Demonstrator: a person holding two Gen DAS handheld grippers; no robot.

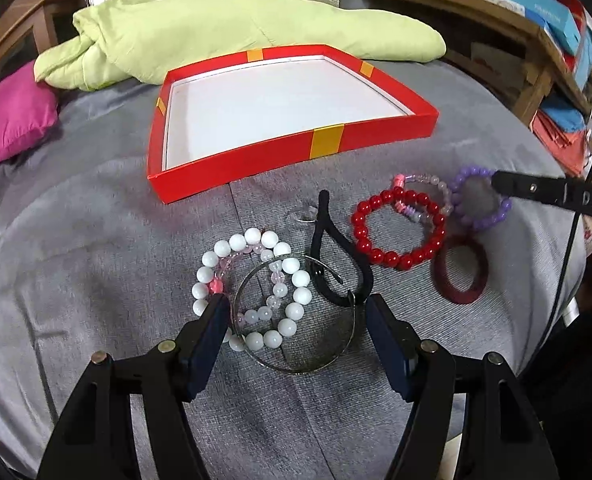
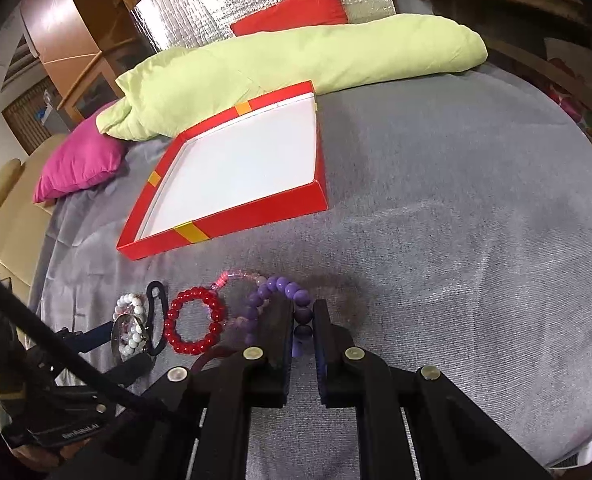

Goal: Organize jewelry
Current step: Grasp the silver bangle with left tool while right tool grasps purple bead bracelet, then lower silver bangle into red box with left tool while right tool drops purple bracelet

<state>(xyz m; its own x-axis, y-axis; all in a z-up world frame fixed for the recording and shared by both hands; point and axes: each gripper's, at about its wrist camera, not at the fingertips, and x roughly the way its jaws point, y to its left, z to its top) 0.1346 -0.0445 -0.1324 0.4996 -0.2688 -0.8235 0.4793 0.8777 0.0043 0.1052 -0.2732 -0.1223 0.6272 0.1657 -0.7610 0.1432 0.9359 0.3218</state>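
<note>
An open red box (image 1: 231, 176) with a white inside sits on the grey cloth; it also shows in the right wrist view (image 2: 255, 216). My left gripper (image 1: 296, 312) is open, its fingers on either side of a silver bangle (image 1: 296, 368) that overlaps a white bead bracelet (image 1: 199, 276). A black loop (image 1: 328, 236), a red bead bracelet (image 1: 380, 256), a pink-and-clear bracelet (image 1: 416, 180) and a maroon ring (image 1: 476, 280) lie nearby. My right gripper (image 2: 303, 328) is shut on the purple bead bracelet (image 2: 283, 286), also visible in the left wrist view (image 1: 468, 172).
A green folded quilt (image 1: 215, 36) and a magenta cushion (image 1: 11, 120) lie behind the box. A wooden shelf (image 1: 496, 20) with boxes stands at the right. A red cushion (image 2: 296, 8) leans against silver foil at the back.
</note>
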